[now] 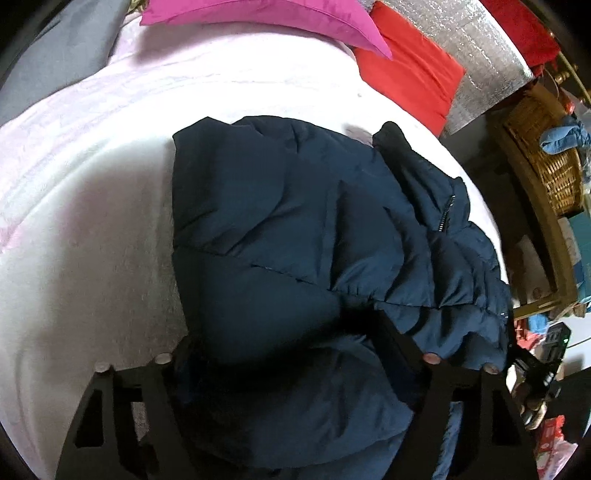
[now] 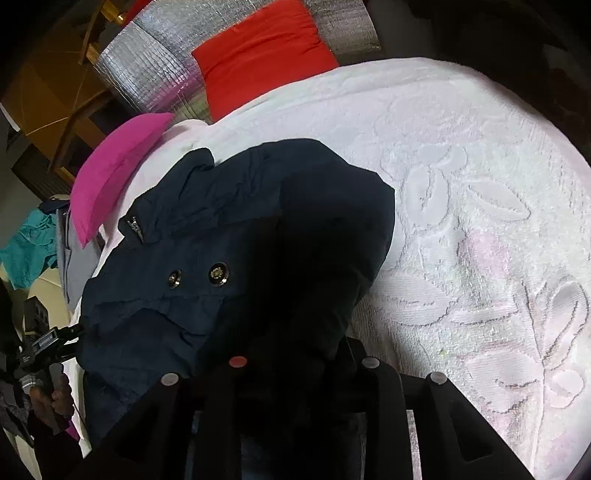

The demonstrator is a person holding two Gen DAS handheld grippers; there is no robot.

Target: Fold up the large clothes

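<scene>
left gripper [image 1: 280, 354] fingers wide apart, astride navy jacket [image 1: 295, 229], right gripper [image 2: 299, 365] grip unclear, jacket between, pink pillow [image 2: 114, 173] at ten o'clock

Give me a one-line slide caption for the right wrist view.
Right gripper over a navy puffer jacket on a white embossed bedspread.

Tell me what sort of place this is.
Most likely a bedroom at home. The navy puffer jacket lies on a bed spread with a white embossed cover, with a pink pillow and a red pillow at its head, and a wicker basket alongside.
</scene>
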